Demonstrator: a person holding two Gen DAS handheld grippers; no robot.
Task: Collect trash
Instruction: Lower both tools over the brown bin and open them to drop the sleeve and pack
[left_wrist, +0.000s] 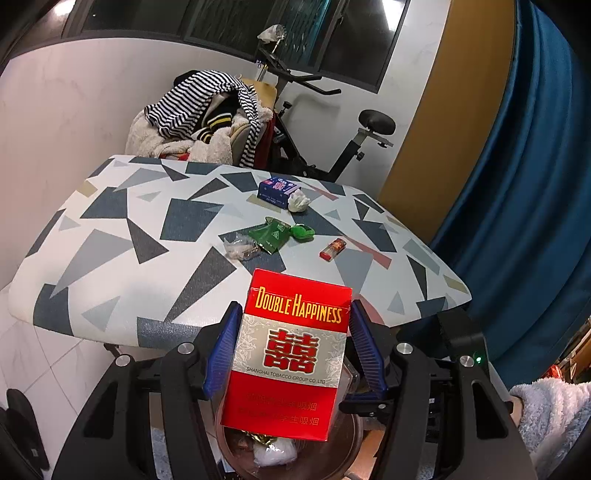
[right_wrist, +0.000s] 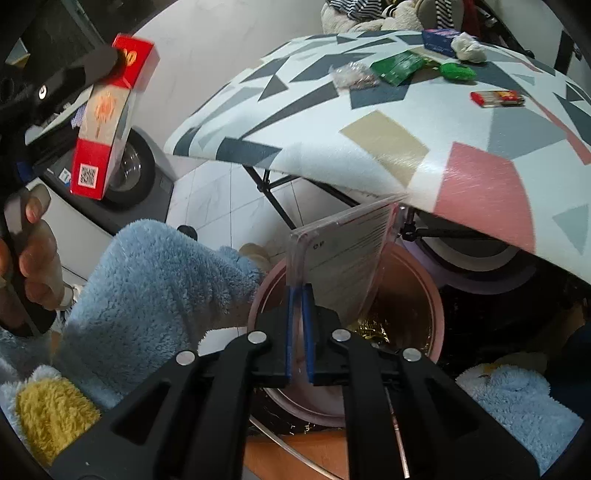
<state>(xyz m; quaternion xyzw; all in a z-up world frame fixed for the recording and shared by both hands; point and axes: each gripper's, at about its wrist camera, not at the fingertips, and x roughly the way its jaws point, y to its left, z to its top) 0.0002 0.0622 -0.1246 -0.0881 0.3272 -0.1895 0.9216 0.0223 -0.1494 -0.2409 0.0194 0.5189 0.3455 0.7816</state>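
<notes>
Both hands are loaded above the pink bin (right_wrist: 437, 317), which stands on the floor under the near edge of the counter (left_wrist: 110, 236). The left gripper (left_wrist: 293, 328) has its fingers (left_wrist: 221, 347) set about halfway, clamped on the sides of a red cigarette pack (left_wrist: 291, 354) held upright over the bin's mouth, where gold foil and white tissue already lie. The right gripper (right_wrist: 300, 295) has its fingers (right_wrist: 290, 332) nearly closed on one lower corner of a clear flat plastic sleeve (right_wrist: 343, 258), which tilts up over the bin with its top edge close under the counter's rim. That corner pinch is the weak point: the sleeve is broad and stiff, so it could pivot, catch the counter edge, or land across the bin's rim and slide to the floor instead of dropping in. The pack could likewise clip the rim if let go off-centre. Both grippers crowd the same opening, so a bump is possible. Farther back from the bin, a lighter (left_wrist: 333, 249), green wrapper (left_wrist: 269, 236), crumpled tissue (left_wrist: 298, 201) and blue box (left_wrist: 277, 190) remain on the counter.
</notes>
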